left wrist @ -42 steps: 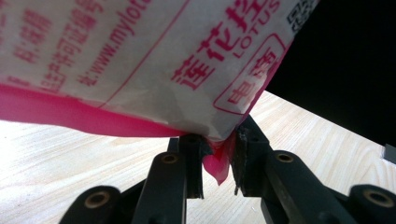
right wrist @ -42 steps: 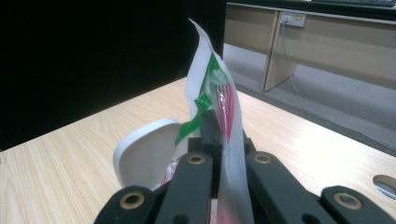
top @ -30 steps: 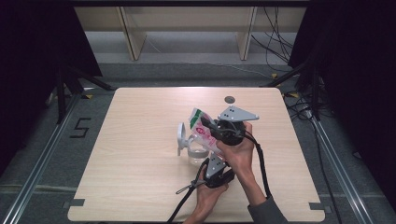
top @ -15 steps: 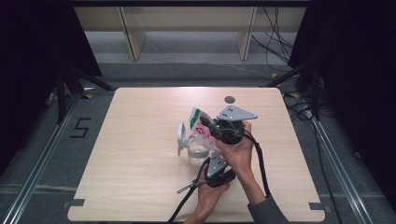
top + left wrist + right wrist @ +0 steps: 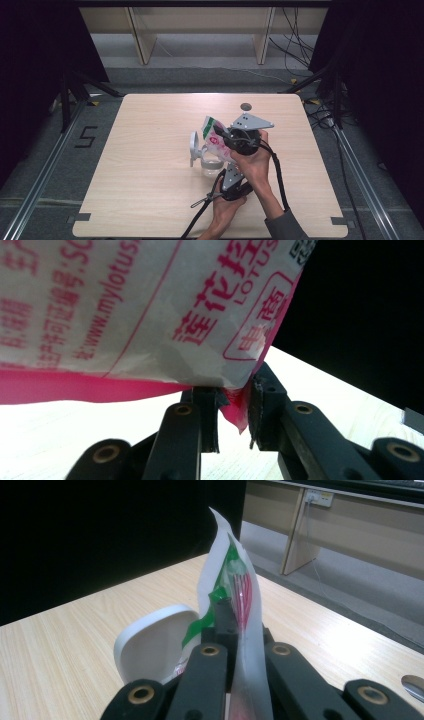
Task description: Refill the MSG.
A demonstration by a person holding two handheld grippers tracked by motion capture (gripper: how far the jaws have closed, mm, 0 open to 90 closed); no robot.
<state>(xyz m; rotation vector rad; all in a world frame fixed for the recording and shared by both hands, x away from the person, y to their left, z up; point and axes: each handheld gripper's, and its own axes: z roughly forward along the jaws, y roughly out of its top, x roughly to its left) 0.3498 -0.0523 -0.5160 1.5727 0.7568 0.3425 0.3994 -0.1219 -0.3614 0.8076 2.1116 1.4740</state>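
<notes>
**Packet held between both claws above the container**

Little has shifted since a second ago: your right claw (image 5: 223,136) has tipped the packet (image 5: 214,137) only slightly, and your hands sit where they were. You hold the white packet with red and green print near the middle of the worktop (image 5: 150,200), tilted over a clear container (image 5: 212,166) whose white lid (image 5: 195,146) stands open to its left. Your right claw is clamped on the packet's edge (image 5: 239,630). Your left claw (image 5: 235,412) pinches the packet's pink bottom corner (image 5: 236,412), with its jaws close together. A small dark disc (image 5: 245,106) lies well apart, near the far edge.
</notes>
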